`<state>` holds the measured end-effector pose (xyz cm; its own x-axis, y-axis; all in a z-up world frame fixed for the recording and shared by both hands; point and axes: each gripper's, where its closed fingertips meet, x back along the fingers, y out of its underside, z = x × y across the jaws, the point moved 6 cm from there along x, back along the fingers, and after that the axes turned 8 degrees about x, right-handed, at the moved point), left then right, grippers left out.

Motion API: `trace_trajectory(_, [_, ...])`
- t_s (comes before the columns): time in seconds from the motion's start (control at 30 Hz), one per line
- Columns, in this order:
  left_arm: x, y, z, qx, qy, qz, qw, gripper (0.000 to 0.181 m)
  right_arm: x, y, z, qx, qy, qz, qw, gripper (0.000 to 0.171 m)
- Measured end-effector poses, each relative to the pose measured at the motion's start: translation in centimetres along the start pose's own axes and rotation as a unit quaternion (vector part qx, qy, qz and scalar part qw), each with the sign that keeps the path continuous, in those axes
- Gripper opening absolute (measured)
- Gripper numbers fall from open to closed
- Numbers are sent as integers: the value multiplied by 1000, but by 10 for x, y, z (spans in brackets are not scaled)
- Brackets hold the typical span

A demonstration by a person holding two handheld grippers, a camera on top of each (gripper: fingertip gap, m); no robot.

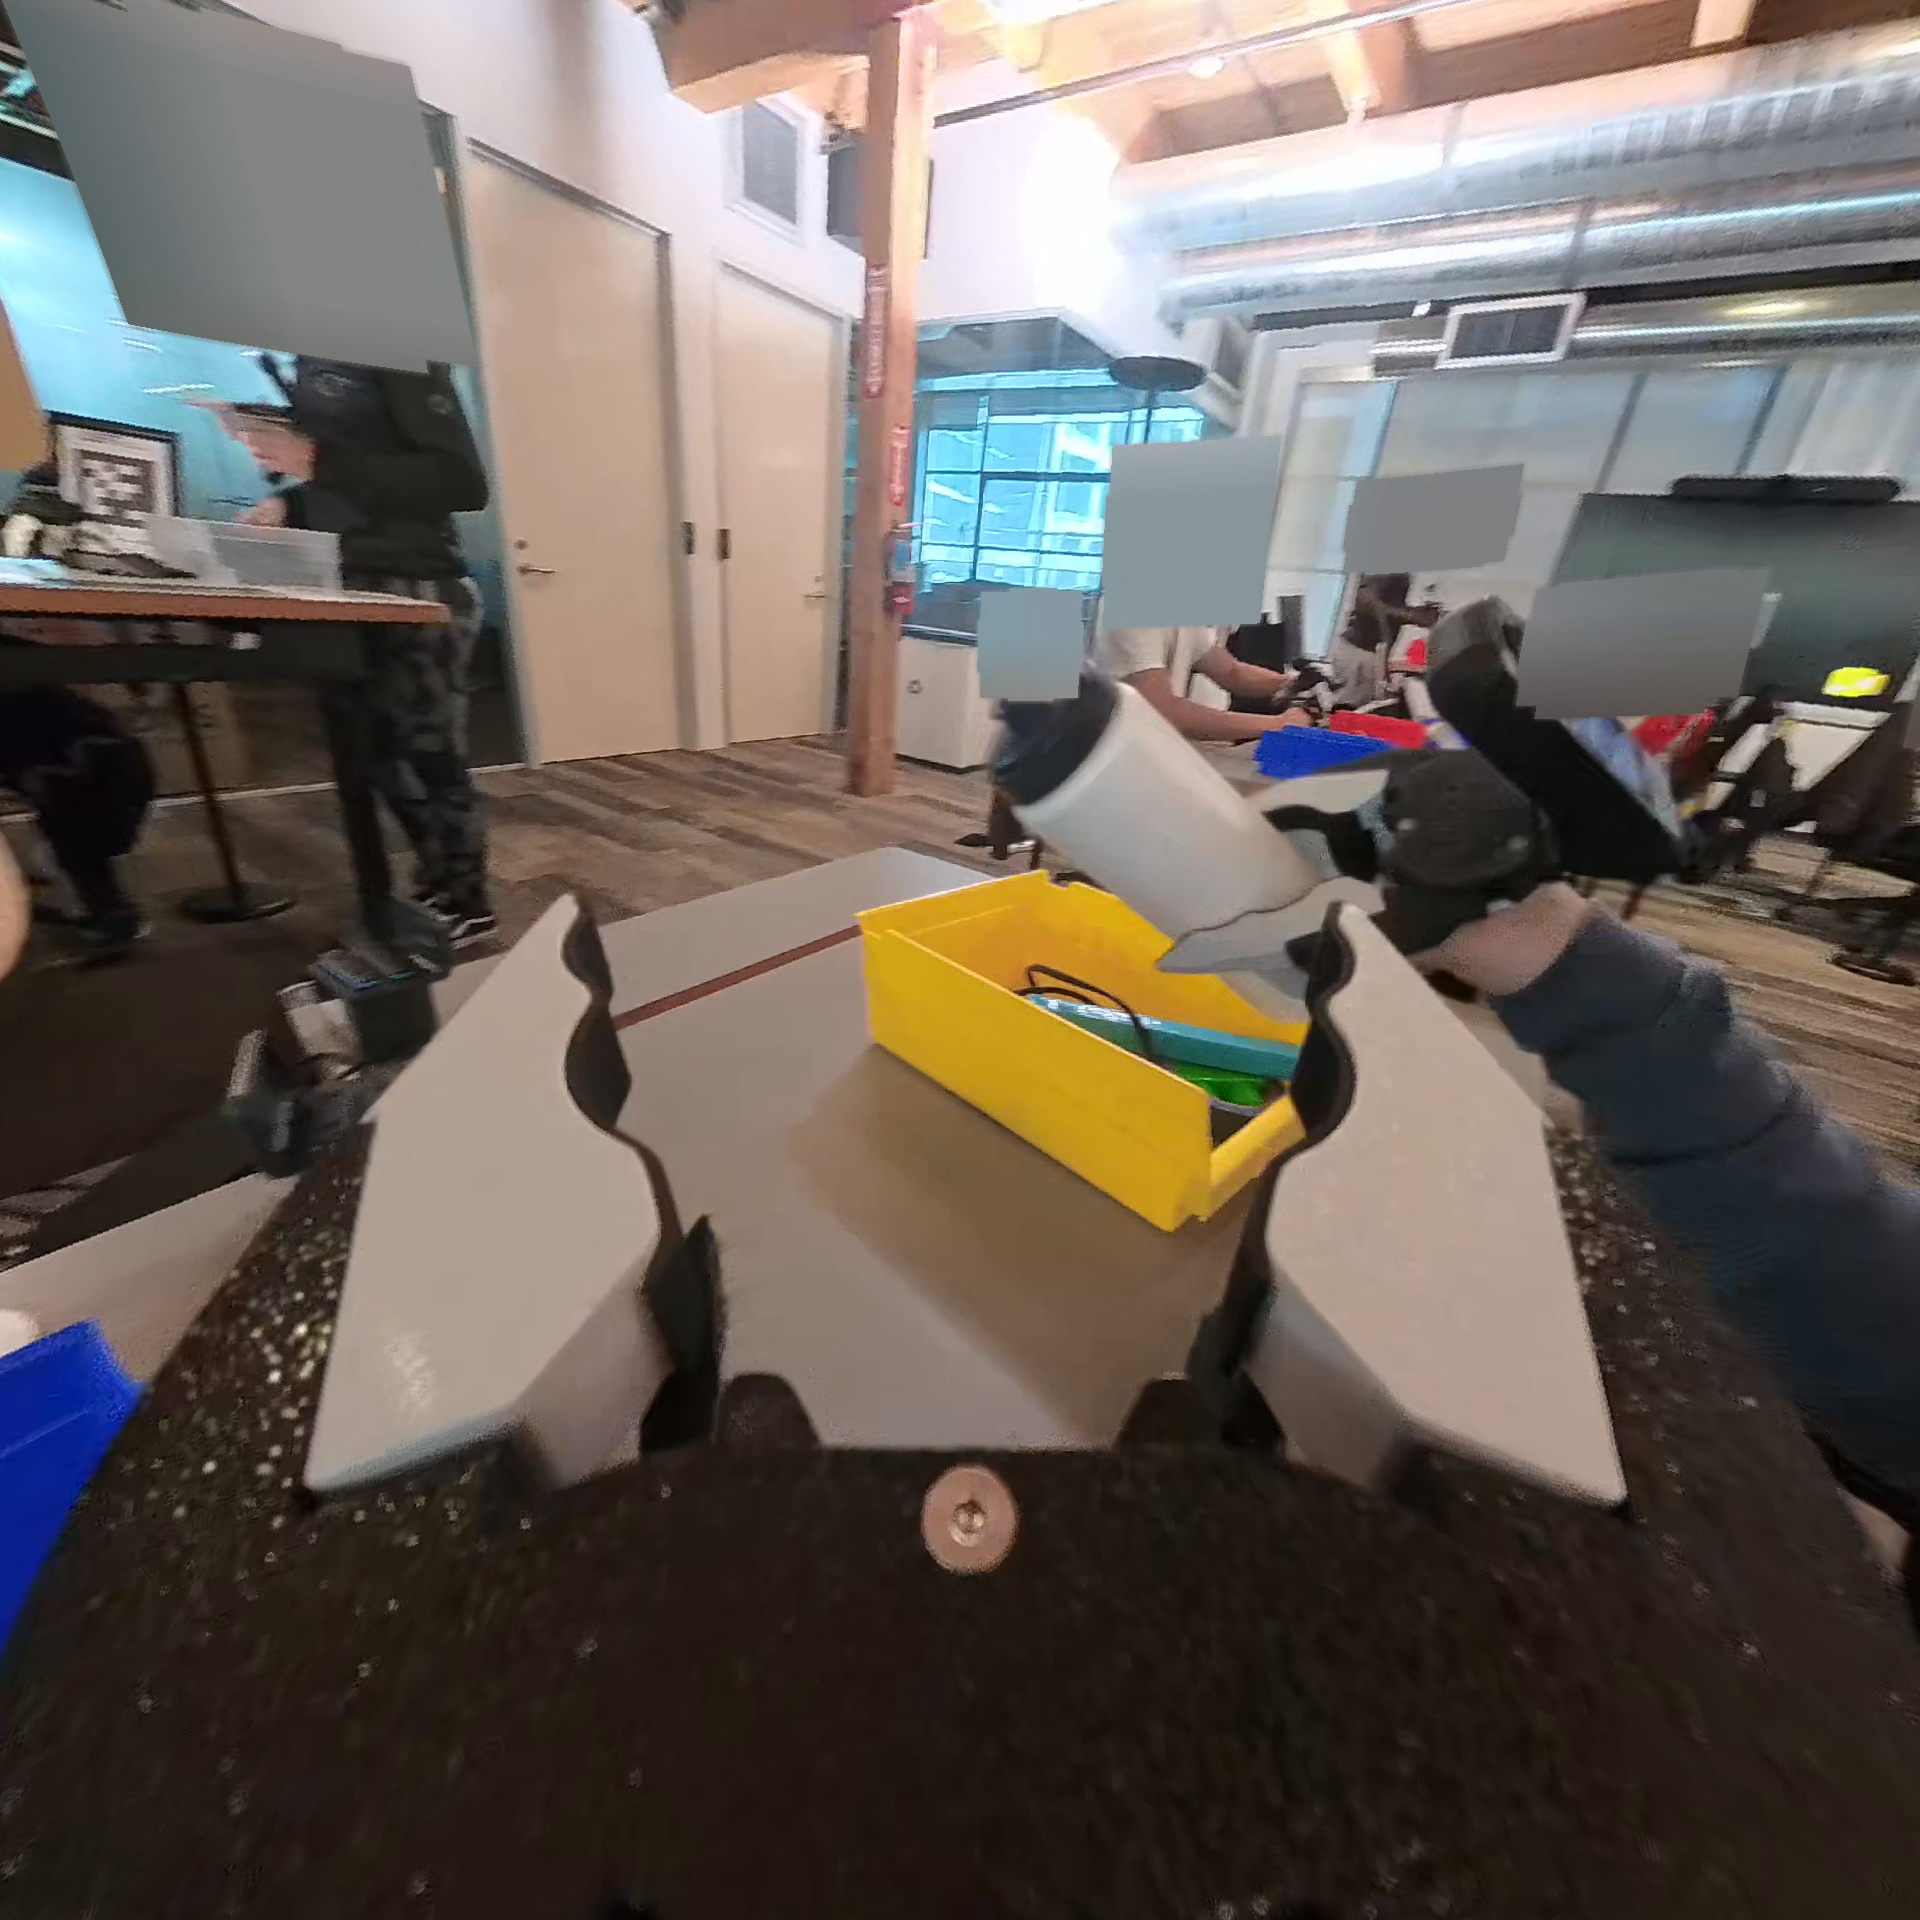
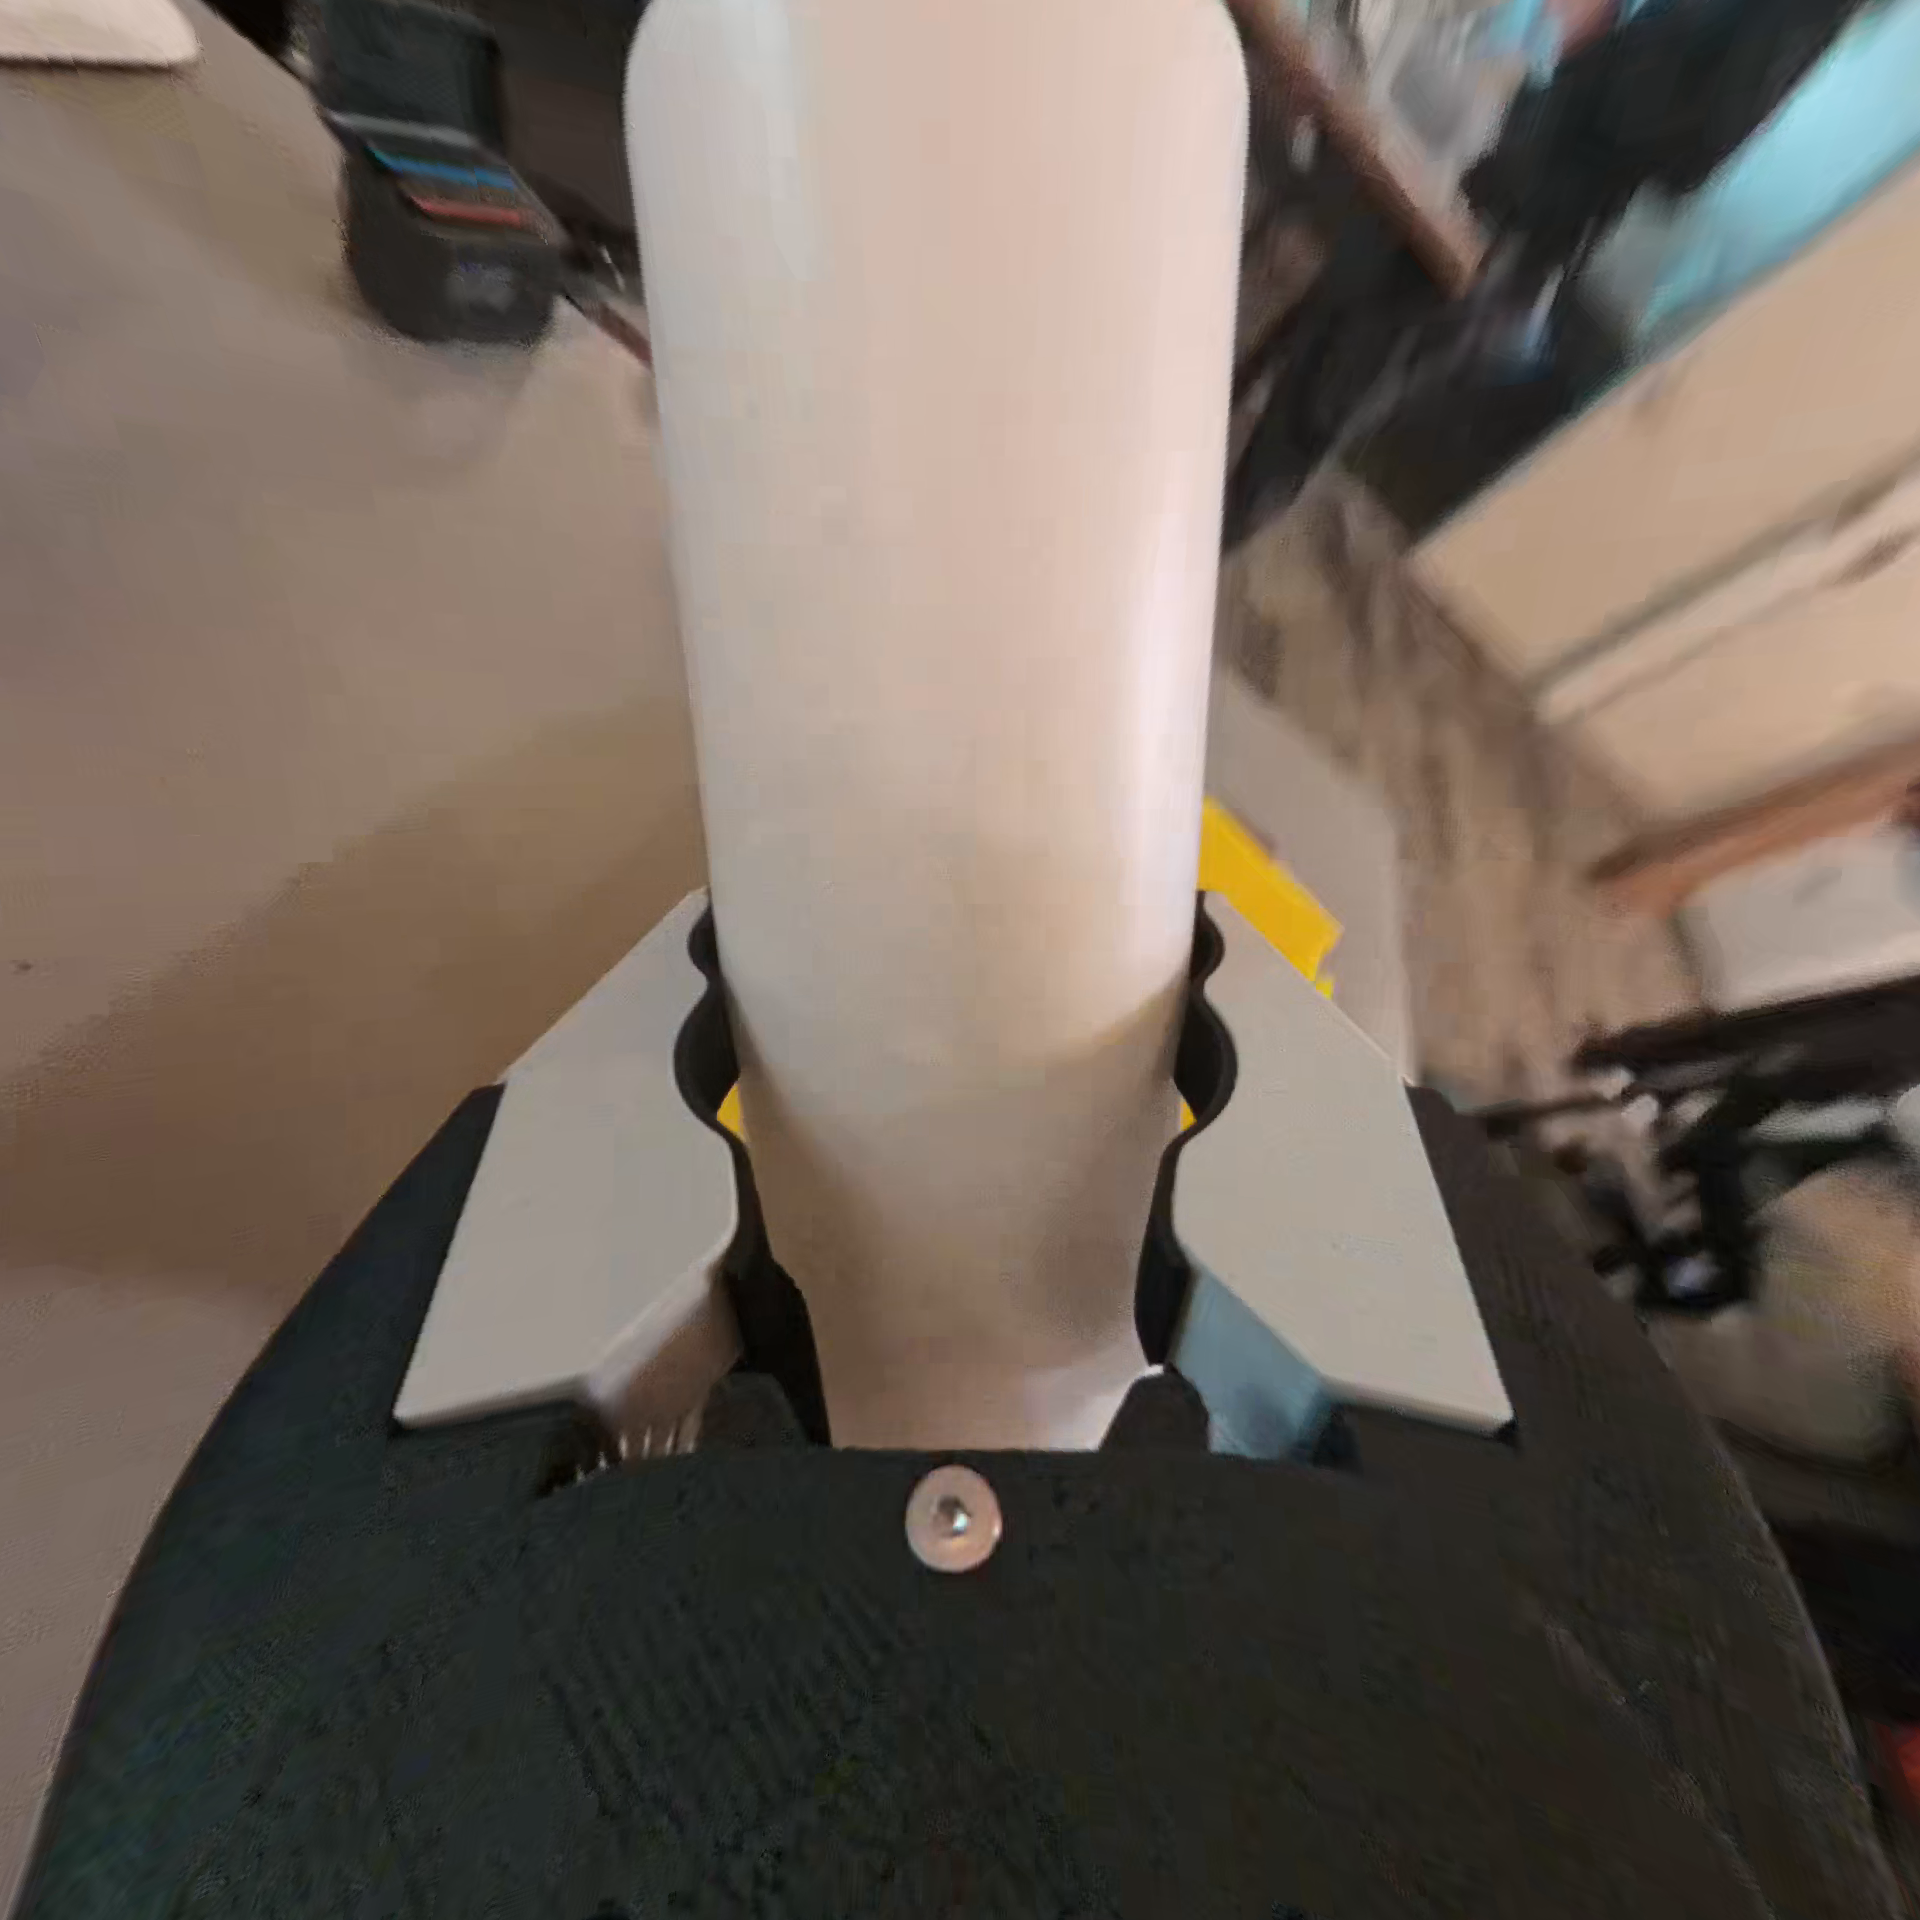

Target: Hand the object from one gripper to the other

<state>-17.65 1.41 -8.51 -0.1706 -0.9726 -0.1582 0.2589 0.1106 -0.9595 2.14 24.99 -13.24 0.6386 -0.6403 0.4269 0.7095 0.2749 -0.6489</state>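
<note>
A white bottle (image 1: 1153, 810) with a black cap is held in the air above a yellow bin (image 1: 1039, 1070), tilted with its cap up and to the left. My right gripper (image 1: 1262, 883) is shut on the bottle's lower end. In the right wrist view the bottle (image 2: 935, 520) fills the middle and sits between the two grey fingers of the right gripper (image 2: 951, 997). My left gripper (image 1: 956, 997) is open and empty, low over the table, nearer than the bin and short of the bottle.
The yellow bin holds teal and green items and a black cord. It rests on a grey table (image 1: 935, 1226). A blue bin (image 1: 42, 1455) edge shows at the lower left. A black device (image 2: 447, 208) lies on the table. People stand and sit in the room behind.
</note>
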Motion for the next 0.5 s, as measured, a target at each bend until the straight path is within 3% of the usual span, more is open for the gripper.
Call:
trace_trajectory(0.23, [27, -22, -22, -12, -98, -12, 995, 127, -36, 79, 36, -142, -44, -94, 984, 85])
trace_trajectory(0.5, [81, -46, -59, -23, -248, -34, 968, 128, -66, 105, 21, -162, -67, -140, 975, 86])
